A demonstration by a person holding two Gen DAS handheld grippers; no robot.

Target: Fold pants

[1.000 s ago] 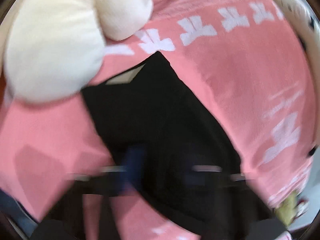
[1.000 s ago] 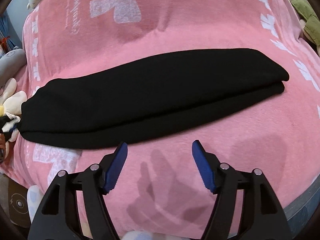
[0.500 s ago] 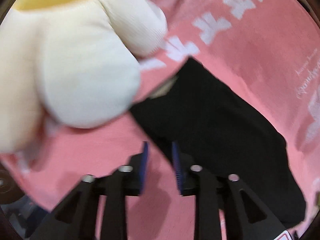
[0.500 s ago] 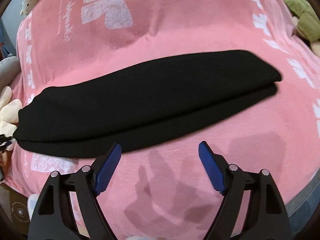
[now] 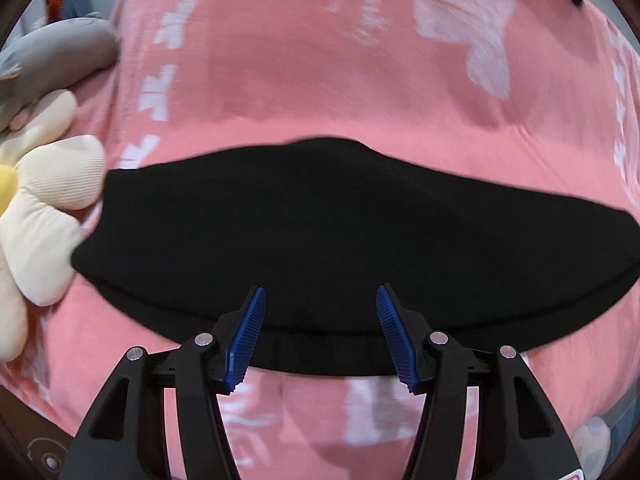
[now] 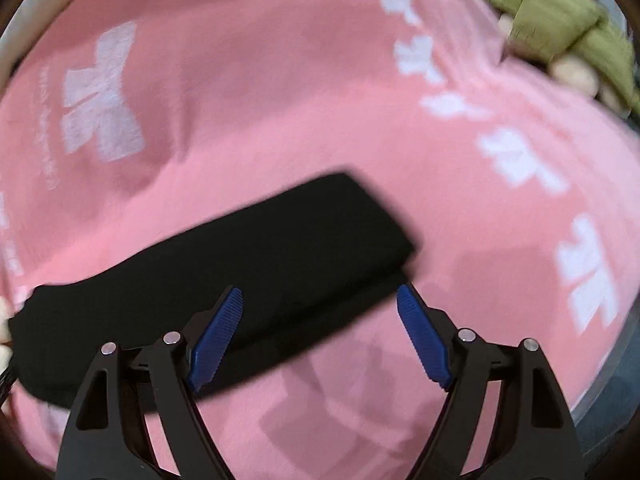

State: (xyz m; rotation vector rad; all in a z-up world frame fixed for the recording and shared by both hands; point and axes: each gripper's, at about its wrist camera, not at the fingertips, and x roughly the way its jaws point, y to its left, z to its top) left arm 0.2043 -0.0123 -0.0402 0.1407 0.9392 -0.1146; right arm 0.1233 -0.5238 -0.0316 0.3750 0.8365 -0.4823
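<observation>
Left view, 9 o'clock: flower plush (image 5: 44, 208) touches the pants' (image 5: 340, 240) end, crowding that side. Pants lie centre on the pink blanket (image 5: 304, 80), a long flat strip, seemingly doubled lengthwise, so a crosswise fold looks next. Left gripper (image 5: 320, 334) at 6 o'clock has just been opening; jaws apart over the near hem, pinching nothing. Right view: pants (image 6: 224, 280) run 9 to 3 o'clock. Right gripper (image 6: 318, 336) gapes wide by the free end, empty. Green plush (image 6: 560, 28) at 1 o'clock, blurred.
</observation>
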